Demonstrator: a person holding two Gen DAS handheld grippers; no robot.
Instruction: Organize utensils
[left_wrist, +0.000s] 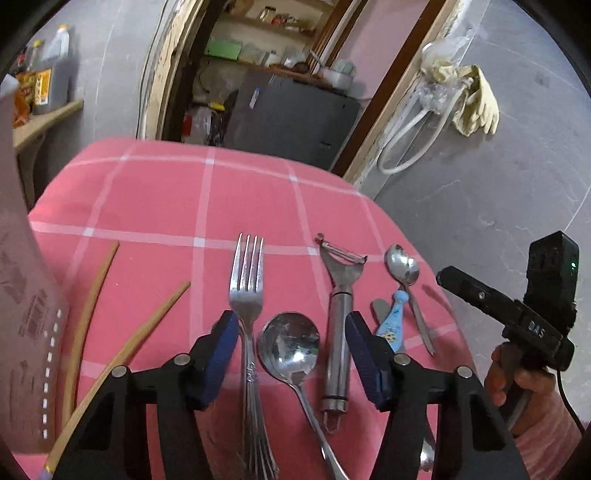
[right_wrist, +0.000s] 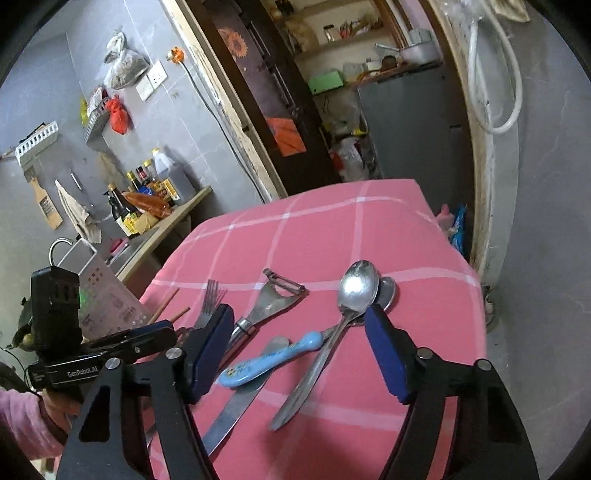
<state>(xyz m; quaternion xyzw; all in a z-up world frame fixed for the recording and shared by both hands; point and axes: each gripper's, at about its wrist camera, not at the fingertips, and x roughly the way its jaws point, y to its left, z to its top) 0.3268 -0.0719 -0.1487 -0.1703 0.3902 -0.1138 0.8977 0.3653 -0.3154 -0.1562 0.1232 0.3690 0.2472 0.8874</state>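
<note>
On the table (left_wrist: 155, 199), which has a pink cloth with white lines, the utensils lie in a loose row. My left tool (left_wrist: 291, 350) hangs over the middle of them, its 2 blue pads spread apart and pinching nothing. Between the pads (as this camera sees it) lie a fork (left_wrist: 246, 295), a big spoon (left_wrist: 290, 347) and a steel peeler (left_wrist: 338, 332), all flat on the cloth, side by side. Left of the fork are 2 wooden chopsticks (left_wrist: 92, 295), and beside them stands a pale box grater (left_wrist: 26, 314). Right of the peeler lie a knife with a light blue handle (left_wrist: 393, 321) and a small spoon (left_wrist: 404, 275).

My right tool (right_wrist: 299, 350) is also spread and holds nothing. Under it, the blue handle (right_wrist: 269, 360) lies across a long flat blade (right_wrist: 236, 410), and 2 spoons (right_wrist: 356, 286) lie with their bowls one on the other, near the right pad. The peeler (right_wrist: 273, 299) is near the left pad. Each tool shows in the other camera, held by a hand (left_wrist: 517, 380) with a pink sleeve (right_wrist: 22, 417).
</note>
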